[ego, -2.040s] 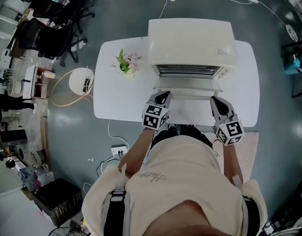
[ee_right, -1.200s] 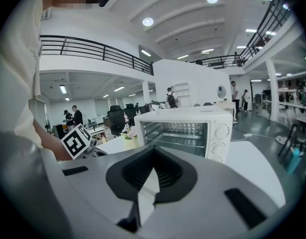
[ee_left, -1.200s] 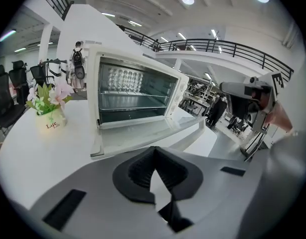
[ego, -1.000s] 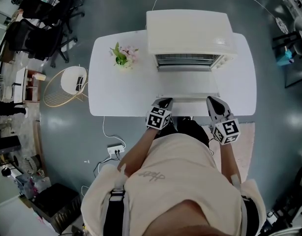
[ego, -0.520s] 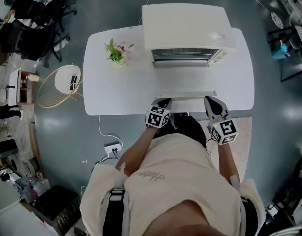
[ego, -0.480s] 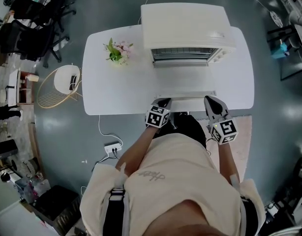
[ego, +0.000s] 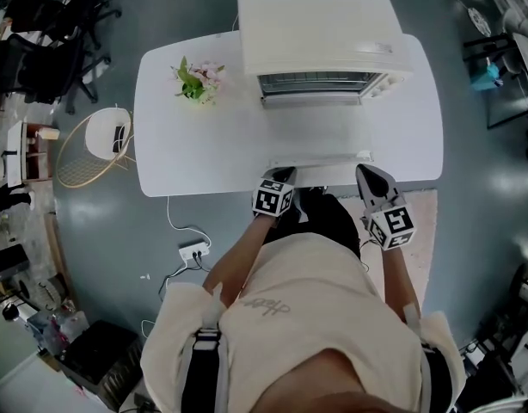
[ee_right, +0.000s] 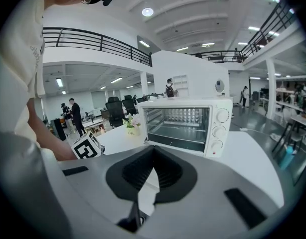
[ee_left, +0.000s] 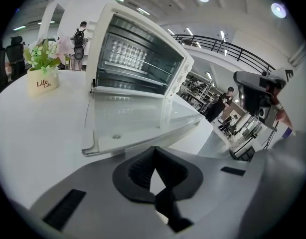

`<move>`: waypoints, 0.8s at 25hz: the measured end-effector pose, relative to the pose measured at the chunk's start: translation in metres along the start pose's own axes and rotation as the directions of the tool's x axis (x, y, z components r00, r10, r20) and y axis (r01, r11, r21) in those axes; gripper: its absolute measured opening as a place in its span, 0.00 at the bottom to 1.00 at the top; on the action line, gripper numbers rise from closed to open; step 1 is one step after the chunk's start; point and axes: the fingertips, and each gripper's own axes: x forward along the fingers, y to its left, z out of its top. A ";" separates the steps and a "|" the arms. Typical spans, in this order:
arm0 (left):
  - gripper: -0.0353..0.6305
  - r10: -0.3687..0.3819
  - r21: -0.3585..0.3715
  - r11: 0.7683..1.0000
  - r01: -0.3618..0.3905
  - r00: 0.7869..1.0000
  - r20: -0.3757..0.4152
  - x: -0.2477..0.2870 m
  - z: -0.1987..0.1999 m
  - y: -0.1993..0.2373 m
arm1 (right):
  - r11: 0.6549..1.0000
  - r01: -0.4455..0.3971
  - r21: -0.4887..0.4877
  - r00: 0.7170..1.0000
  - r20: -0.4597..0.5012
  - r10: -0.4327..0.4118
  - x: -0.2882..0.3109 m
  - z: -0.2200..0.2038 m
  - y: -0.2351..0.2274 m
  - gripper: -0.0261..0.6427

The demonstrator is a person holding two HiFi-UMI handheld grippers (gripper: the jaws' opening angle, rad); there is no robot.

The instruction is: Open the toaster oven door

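White toaster oven (ego: 324,33) sits far back on the table (ego: 187,144), its door (ego: 316,132) lying flat open toward me, with my left gripper (ego: 279,175) and right gripper (ego: 369,175) near the door's front edge. Left gripper view: jaws pressed together, empty. Right gripper view: likewise closed on nothing.

Your white bench (ego: 195,136) spreads ahead of the left tongs (ego: 281,174) and the right tongs (ego: 367,174). Well ahead and left of the left tongs, a small flower pot (ego: 193,79) marked "Life" stands upright on it. On the grey floor (ego: 109,231), far left of the left tongs, sits a round wire basket (ego: 85,151). A white power strip (ego: 193,251) lies left and behind them. Dark office chairs (ego: 40,24) stand far ahead on the left. A pale mat (ego: 423,248) lies just right of the right tongs.
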 end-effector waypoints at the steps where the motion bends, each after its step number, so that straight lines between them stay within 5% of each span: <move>1: 0.08 -0.001 -0.011 1.000 0.001 1.000 0.000 0.002 -0.002 0.002 | 1.000 0.000 0.002 1.000 -0.005 0.000 0.000 -0.001 0.000 0.05; 15: 0.08 -0.029 -0.141 0.990 0.024 0.999 -0.029 0.021 -0.028 0.017 | 1.000 0.022 0.013 0.999 -0.039 -0.022 0.000 -0.017 0.001 0.05; 20: 0.08 -0.040 -0.134 0.990 0.035 0.998 -0.042 0.023 -0.032 0.020 | 1.000 0.031 0.005 0.999 -0.035 -0.031 0.001 -0.015 0.006 0.05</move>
